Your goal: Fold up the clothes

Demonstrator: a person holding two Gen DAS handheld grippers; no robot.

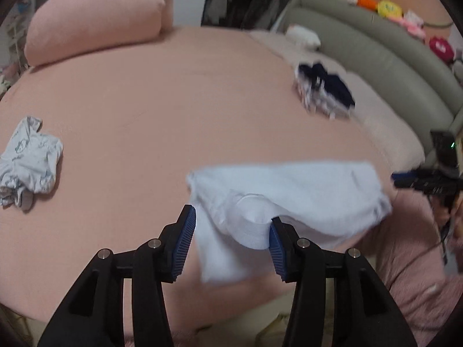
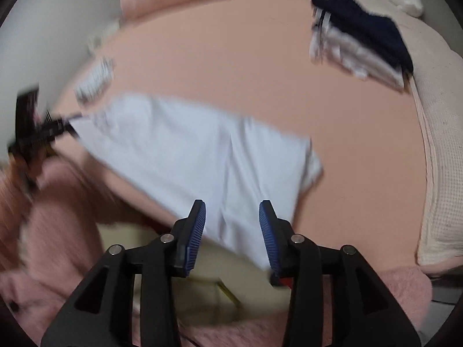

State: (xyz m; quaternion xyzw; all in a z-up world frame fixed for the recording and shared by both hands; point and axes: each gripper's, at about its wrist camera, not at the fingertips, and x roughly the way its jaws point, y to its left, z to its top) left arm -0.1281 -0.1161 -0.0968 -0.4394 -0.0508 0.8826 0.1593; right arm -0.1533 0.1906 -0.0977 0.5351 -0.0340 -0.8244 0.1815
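Note:
A white garment (image 1: 289,199) lies partly folded at the near edge of the pink bed (image 1: 173,101), one part hanging over the edge. My left gripper (image 1: 231,225) is open, its jaws on either side of a raised fold of the garment. In the right wrist view the same garment (image 2: 202,156) spreads across the bed edge. My right gripper (image 2: 232,217) is open over its near hem. The left gripper shows there at the far left (image 2: 43,130), blurred, and the right gripper shows in the left wrist view (image 1: 428,182).
A crumpled light-blue garment (image 1: 29,159) lies at the left of the bed. A stack of folded dark and white clothes (image 1: 324,92) (image 2: 361,37) sits at the far right by a cream blanket (image 2: 442,159). A pink pillow (image 1: 98,14) lies at the back, beside a grey headboard (image 1: 376,55).

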